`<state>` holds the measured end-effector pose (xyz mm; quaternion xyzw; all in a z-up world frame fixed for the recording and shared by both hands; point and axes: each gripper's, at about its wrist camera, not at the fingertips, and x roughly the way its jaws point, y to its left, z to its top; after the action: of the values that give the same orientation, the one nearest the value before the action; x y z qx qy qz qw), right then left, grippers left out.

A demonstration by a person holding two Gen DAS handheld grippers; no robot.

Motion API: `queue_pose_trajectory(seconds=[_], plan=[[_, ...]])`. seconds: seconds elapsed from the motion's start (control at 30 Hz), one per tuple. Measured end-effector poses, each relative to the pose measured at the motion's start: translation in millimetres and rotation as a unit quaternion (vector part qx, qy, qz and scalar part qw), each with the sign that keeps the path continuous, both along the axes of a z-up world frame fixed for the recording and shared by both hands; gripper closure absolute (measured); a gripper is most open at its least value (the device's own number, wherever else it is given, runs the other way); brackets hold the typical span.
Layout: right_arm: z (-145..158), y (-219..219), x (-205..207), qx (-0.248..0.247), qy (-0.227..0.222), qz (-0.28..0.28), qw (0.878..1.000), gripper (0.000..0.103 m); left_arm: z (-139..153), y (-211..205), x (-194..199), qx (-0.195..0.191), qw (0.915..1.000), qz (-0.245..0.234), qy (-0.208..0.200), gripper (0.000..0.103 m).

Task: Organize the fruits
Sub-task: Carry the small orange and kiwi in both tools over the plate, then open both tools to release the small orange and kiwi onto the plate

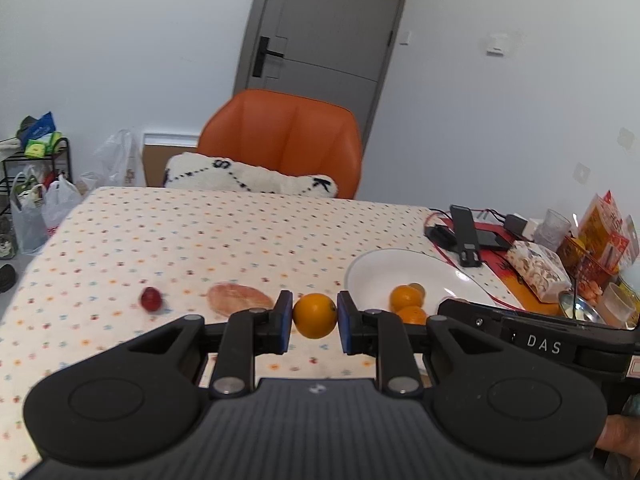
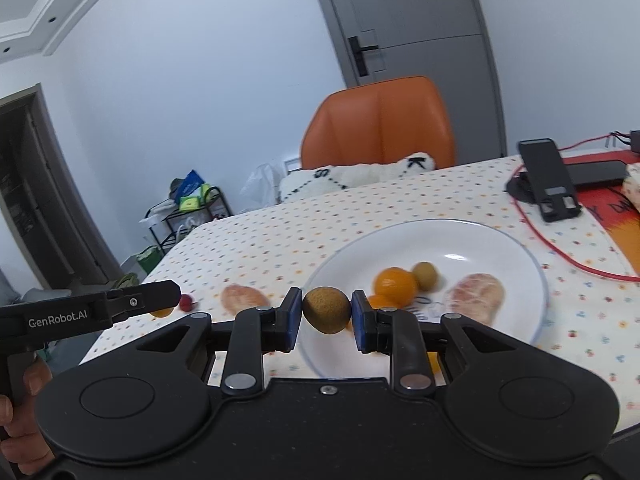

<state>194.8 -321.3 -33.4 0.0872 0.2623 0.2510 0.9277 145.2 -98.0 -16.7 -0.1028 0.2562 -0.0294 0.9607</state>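
Your left gripper [image 1: 315, 317] is pinching a round orange citrus fruit [image 1: 315, 315] between its blue pads [image 1: 285, 322], both pads touching the fruit. It sits just left of the white round plate [image 1: 384, 270] and looks lifted clear of the polka-dot tablecloth [image 1: 200, 236].

Your right gripper [image 2: 326, 316] is clamped on a brown fuzzy kiwi [image 2: 326, 310], blue pads [image 2: 295, 318] pressed on both sides. The kiwi is over the near-left rim of the white round plate [image 2: 516, 248].

On the plate, from the right wrist view:
- whole orange [image 2: 395, 286] near the plate centre, a second orange [image 2: 378, 302] just in front of it, partly hidden by the gripper
- small green-brown kiwi [image 2: 425, 275] just right of the whole orange, touching or nearly so
- peeled pink pomelo segment [image 2: 478, 294] on the plate's right half

Off the plate, on the cloth to its left:
- another peeled pink pomelo piece [image 1: 238, 298], nearest the plate
- small red round fruit [image 1: 151, 299] farther left of the plate; blurred, can't tell the kind

Behind the plate: a black phone stand [image 2: 550, 180] with a red cable [image 2: 560, 256] curving past the plate's right rim. An orange padded chair [image 1: 282, 136] stands at the table's far edge, beyond the plate.
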Motion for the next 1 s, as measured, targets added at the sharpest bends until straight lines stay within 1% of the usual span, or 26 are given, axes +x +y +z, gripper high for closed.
queue_pose_trajectory(seconds=[0.43, 0.5, 0.53, 0.57, 0.8, 1.0], plan=[[-14, -48, 9, 0.007, 0.020, -0.057, 0.998, 0.078, -14, -55, 33, 0.008, 0.9980, -0.059, 0.021, 0.081], [-15, -53, 11, 0.008, 0.023, -0.063, 0.998, 0.076, -16, -61, 37, 0.009, 0.9975, -0.066, 0.024, 0.081], [-16, -55, 11, 0.010, 0.023, -0.066, 0.998, 0.072, -17, -64, 39, 0.010, 0.9972, -0.069, 0.026, 0.081], [-15, -57, 11, 0.012, 0.020, -0.070, 0.997, 0.072, -18, -66, 41, 0.010, 0.9969, -0.072, 0.027, 0.081], [-16, -72, 8, 0.023, 0.027, -0.091, 0.995, 0.072, -24, -78, 52, 0.007, 0.9950, -0.092, 0.039, 0.081], [-14, -71, -1, 0.021, 0.029, -0.093, 0.995, 0.072, -30, -79, 58, -0.003, 0.9941, -0.097, 0.048, 0.081]])
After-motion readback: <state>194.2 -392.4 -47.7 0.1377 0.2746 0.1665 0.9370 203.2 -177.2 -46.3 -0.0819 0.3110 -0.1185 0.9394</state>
